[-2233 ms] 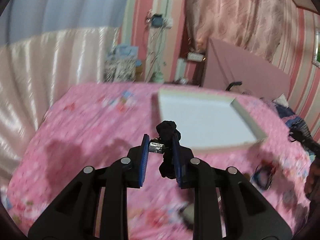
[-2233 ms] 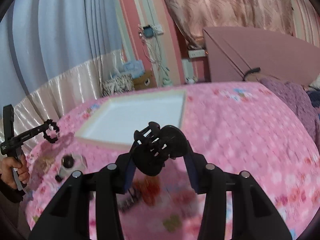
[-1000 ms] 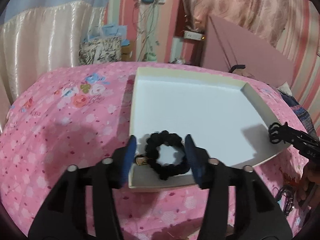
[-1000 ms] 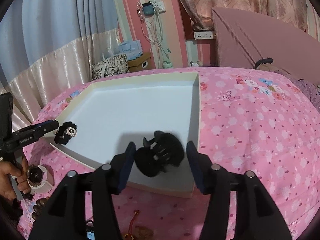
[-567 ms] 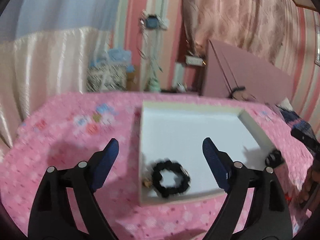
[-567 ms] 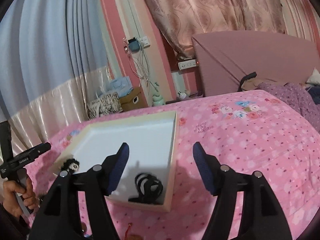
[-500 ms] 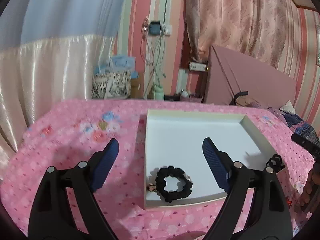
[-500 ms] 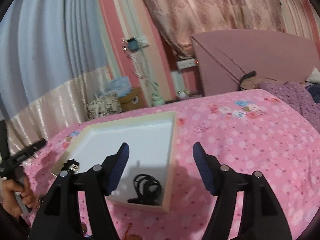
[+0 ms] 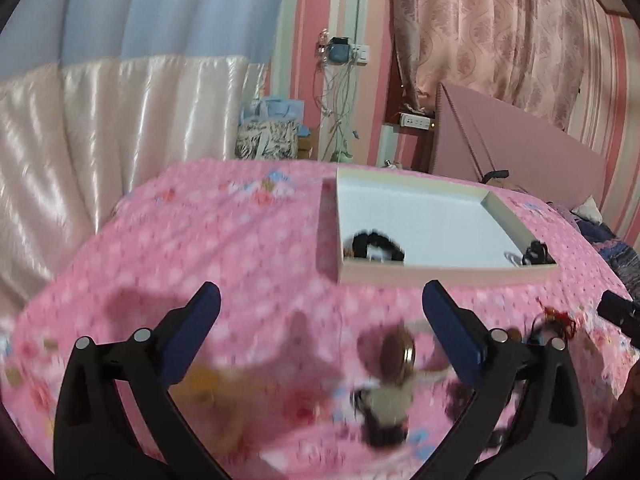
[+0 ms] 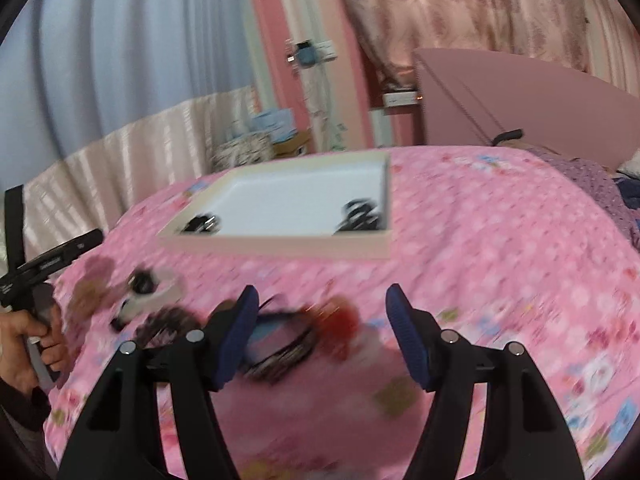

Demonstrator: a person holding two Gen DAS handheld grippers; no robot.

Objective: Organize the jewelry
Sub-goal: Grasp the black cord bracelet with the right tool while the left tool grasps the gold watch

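Left gripper: jaws spread wide, nothing between them. It hangs above the pink floral bedspread, short of the tray. Same gripper is visible from the right wrist view at the far left edge, held in the person's left hand.

Right gripper: jaws also wide apart, holding nothing, above the bedspread on the near side of the tray.

White shallow tray sits on the bed, well ahead of both grippers. In the right wrist view its near wall faces the camera.

Contents of tray:
- black beaded bracelet lies in the near-left corner, touching or just beside the near wall. Right wrist view shows it blurred in the tray's left corner.
- black hair claw lies in the near-right corner. Right wrist view: just beside the right wall.

Loose items still on the bedspread outside the tray, all motion-blurred:
- a round gold-brown piece on a pale base, between the left gripper's fingers in view.
- a red tassel-like item near the right edge of the left view; also seen as a red blur between the right gripper's fingers.
- a dark ringed bundle just beside the right gripper's left finger.
- a white-based item with dark top, to the left of that bundle.

Identity of the blurred pieces: cannot tell.
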